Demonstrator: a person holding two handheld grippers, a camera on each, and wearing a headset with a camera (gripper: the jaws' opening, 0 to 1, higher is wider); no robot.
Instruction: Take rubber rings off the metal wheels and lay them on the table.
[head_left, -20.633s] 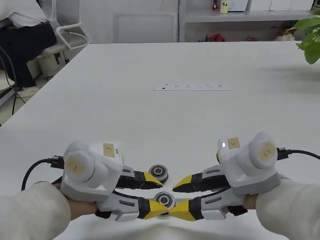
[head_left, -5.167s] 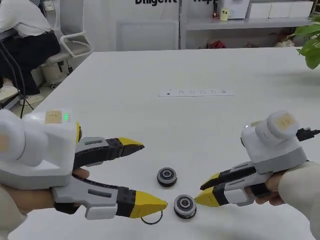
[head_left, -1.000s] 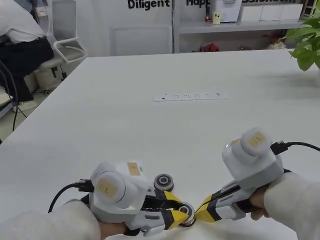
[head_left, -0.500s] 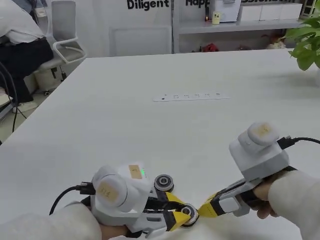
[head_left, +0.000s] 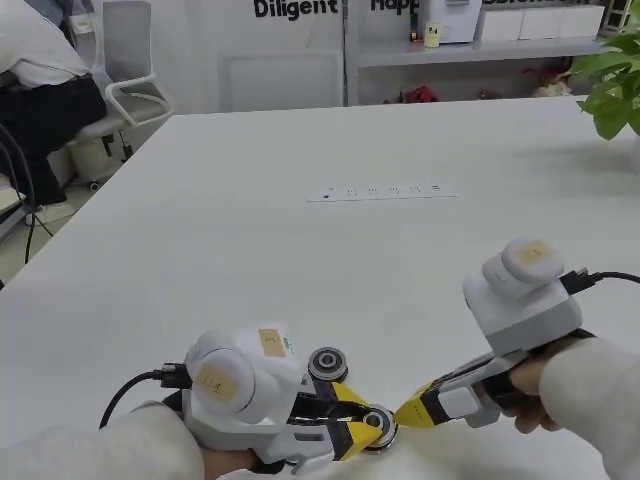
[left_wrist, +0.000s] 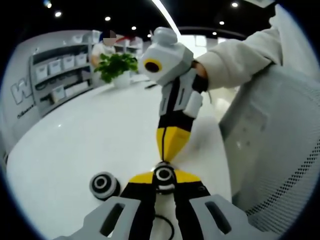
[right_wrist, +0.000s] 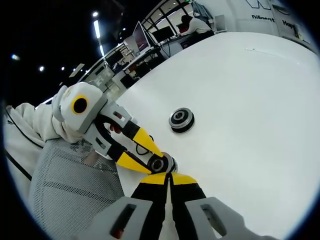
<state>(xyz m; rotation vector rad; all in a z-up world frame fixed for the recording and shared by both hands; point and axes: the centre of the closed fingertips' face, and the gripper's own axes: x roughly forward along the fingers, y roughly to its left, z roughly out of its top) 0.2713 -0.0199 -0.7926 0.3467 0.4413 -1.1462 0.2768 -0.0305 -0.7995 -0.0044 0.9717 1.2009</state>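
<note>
While the person's left forearm lies low over the table (head_left: 250, 250), the left gripper (head_left: 370, 428) points sideways, nearly flat to the surface. Its yellow-tipped jaws are closed down on a metal wheel (head_left: 380, 423), one tip on each side, so that wheel's properly clamped. Can't tell if it's resting on the table or lifted a hair.

The right gripper (head_left: 405, 414) comes at the clamped wheel from the opposite side, handle raised and nose angled down. Its jaws are pressed together, with the tips right against the wheel's rim. Whether they've pinched any rubber, I honestly can't make out.

A second wheel (head_left: 327, 363) sits loose just beyond the clamped wheel, and a power strip (head_left: 382, 192) lies well beyond it.
</note>
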